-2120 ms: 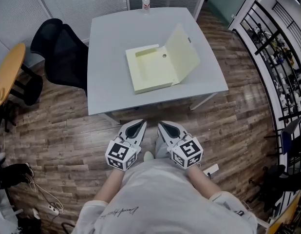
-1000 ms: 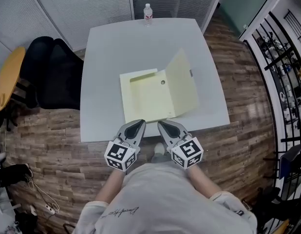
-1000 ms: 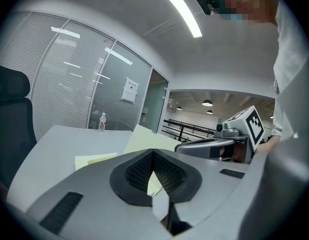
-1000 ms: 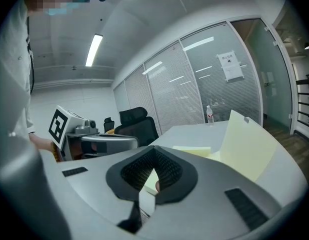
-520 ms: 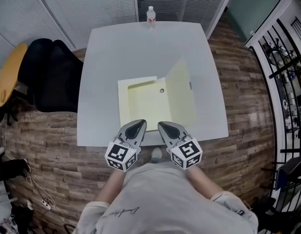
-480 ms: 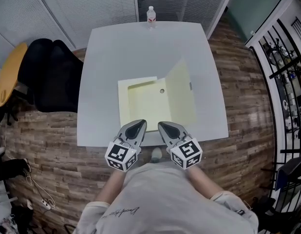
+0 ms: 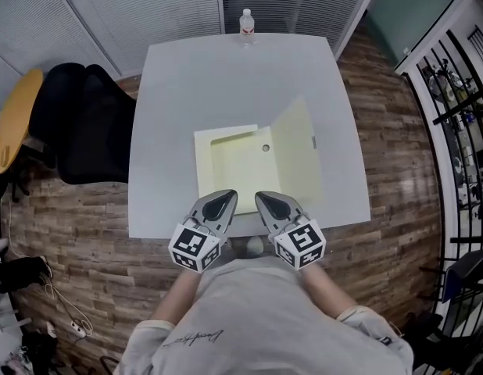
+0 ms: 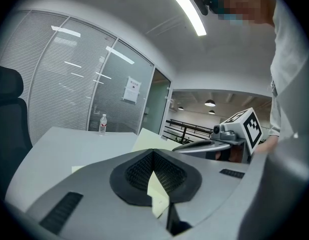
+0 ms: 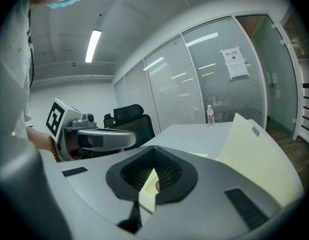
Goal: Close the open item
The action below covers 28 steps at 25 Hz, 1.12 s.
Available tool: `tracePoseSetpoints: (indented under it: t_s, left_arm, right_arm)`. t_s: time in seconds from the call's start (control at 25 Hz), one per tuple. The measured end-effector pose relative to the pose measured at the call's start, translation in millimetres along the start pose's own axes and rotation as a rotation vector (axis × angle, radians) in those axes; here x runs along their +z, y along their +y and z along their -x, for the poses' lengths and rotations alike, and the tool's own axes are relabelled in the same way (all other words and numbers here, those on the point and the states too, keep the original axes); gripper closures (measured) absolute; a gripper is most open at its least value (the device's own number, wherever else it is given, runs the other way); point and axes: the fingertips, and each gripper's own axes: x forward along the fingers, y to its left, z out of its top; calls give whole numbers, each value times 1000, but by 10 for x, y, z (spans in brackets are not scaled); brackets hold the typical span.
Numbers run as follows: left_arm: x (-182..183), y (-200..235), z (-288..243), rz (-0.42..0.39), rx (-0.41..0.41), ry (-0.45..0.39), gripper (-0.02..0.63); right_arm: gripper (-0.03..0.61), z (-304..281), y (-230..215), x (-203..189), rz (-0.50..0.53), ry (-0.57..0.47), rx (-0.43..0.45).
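Note:
A pale yellow box file (image 7: 237, 162) lies open on the grey table (image 7: 179, 92), its lid (image 7: 296, 158) standing up on the right side. My left gripper (image 7: 222, 198) and right gripper (image 7: 267, 198) are side by side close to my body, over the table's near edge and just short of the file. Both are shut with nothing in them. The raised lid (image 8: 149, 140) shows past my left gripper (image 8: 153, 154) in the left gripper view. In the right gripper view the lid (image 9: 254, 154) rises to the right of my right gripper (image 9: 154, 151).
A water bottle (image 7: 246, 23) stands at the table's far edge. A black office chair (image 7: 77, 123) sits left of the table, with a yellow round seat (image 7: 13, 119) beyond it. A black railing (image 7: 460, 92) runs along the right. Blinds and glass walls close the back.
The view has closed in on the table, so the open file now lies just ahead of both grippers. The grippers stay shut near my body. The lid is still up.

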Motion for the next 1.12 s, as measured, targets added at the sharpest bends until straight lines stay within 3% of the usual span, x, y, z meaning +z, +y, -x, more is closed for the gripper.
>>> tracePoseSetpoints:
  t_s: [0.4, 0.68, 0.88, 1.12]
  left_arm:
    - [51, 20, -170, -24, -87, 26, 605]
    - [134, -165, -455, -54, -173, 37, 606]
    - [158, -263, -622, -60, -208, 50, 606]
    - [83, -280, -737, -59, -213, 68, 605]
  right_arm:
    - [566, 247, -287, 295, -32, -72, -121]
    - [566, 733, -862, 520, -16, -128, -296]
    - [566, 1064, -1292, 468, -38, -119, -410]
    - [566, 1265, -1606, 248, -61, -79, -467]
